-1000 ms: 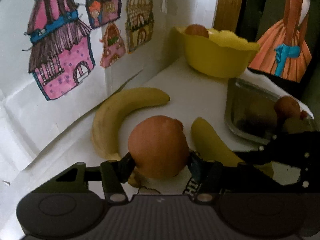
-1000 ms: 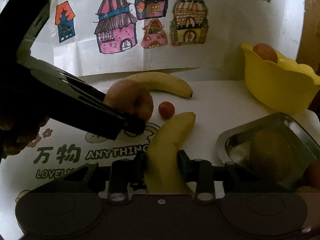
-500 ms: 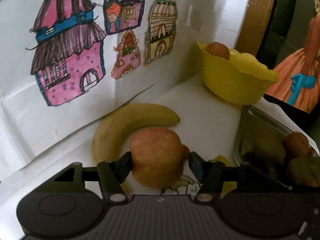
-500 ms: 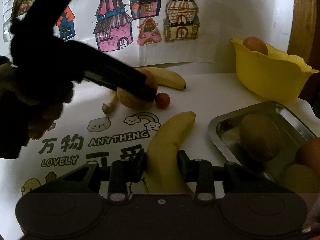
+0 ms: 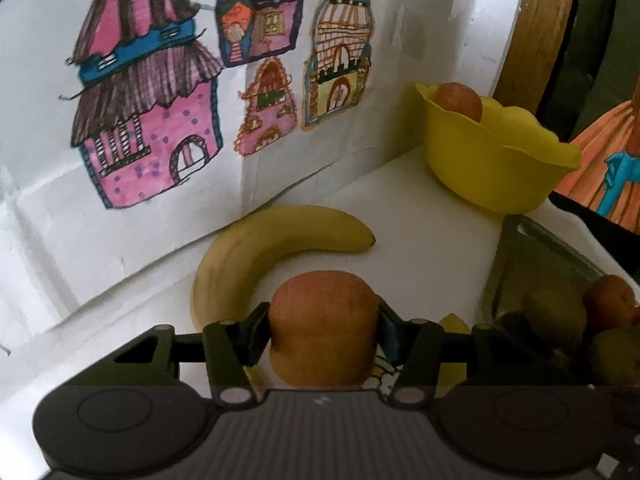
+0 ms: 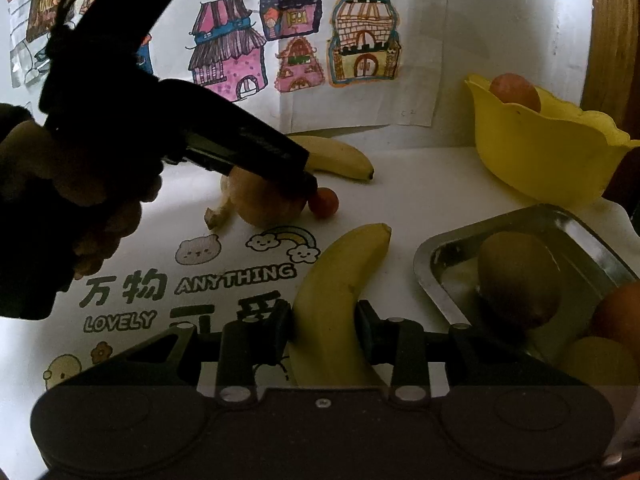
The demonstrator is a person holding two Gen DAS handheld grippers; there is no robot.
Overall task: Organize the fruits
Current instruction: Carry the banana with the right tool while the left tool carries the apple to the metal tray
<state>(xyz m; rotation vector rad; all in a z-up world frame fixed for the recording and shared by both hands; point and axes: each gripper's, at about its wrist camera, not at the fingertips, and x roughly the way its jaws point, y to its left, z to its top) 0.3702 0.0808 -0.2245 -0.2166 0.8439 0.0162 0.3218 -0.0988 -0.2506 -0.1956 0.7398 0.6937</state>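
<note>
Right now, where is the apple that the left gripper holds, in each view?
Left wrist: apple at bottom centre, between the left gripper's fingers.
Right wrist: left of centre, partly hidden under the dark gripper.
Shared landmark: the yellow bowl at upper right.

The left gripper (image 5: pixel 324 320) squeezes an apple (image 5: pixel 323 328) at the bottom middle — a banana (image 5: pixel 256 252) curves behind it, a yellow bowl (image 5: pixel 492 164) upper right.

Both wrist views look low along their fingers toward the drawings wall, sharing the far banana (image 5: pixel 280 240) (image 6: pixel 340 156), bowl (image 5: pixel 492 168) (image 6: pixel 540 152) and tray (image 5: pixel 520 236) (image 6: pixel 448 248).
</note>
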